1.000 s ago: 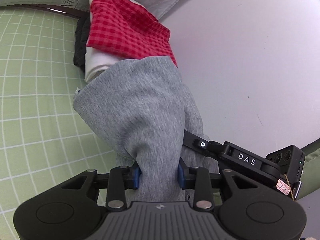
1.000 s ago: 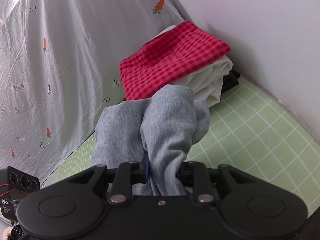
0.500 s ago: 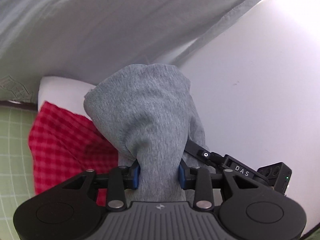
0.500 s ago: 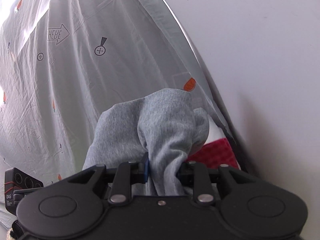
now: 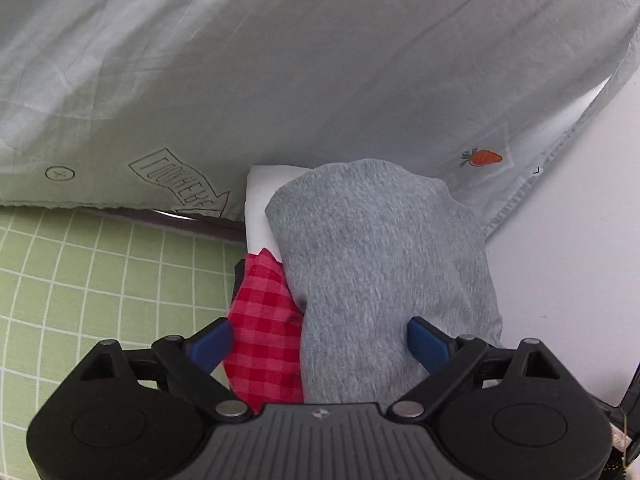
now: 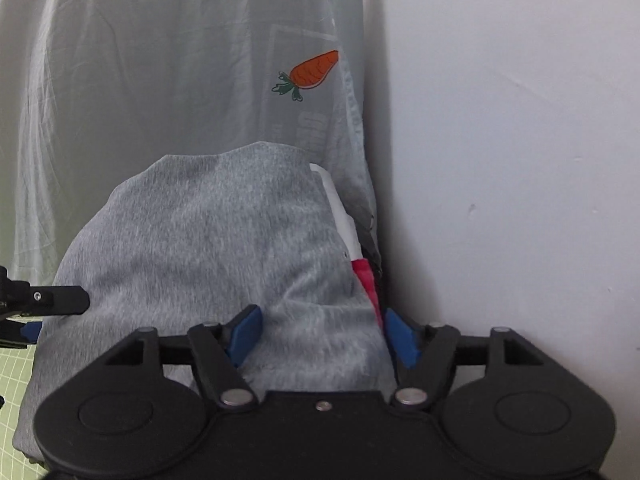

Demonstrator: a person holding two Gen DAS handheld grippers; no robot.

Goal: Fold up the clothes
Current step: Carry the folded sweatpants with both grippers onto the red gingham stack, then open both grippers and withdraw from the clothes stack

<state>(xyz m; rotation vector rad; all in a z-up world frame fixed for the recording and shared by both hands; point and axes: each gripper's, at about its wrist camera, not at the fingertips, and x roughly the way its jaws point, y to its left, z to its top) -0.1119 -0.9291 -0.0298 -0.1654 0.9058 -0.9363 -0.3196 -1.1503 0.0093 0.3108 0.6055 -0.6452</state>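
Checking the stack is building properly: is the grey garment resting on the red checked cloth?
Touching. The left wrist view shows the grey garment lying directly over the red checked cloth, overlapping its edge with no gap.

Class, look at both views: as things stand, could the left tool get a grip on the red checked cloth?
Probably yes. The left tool is opening, and the red checked cloth lies bare beside its left pad, though the grey garment covers the rest of it.
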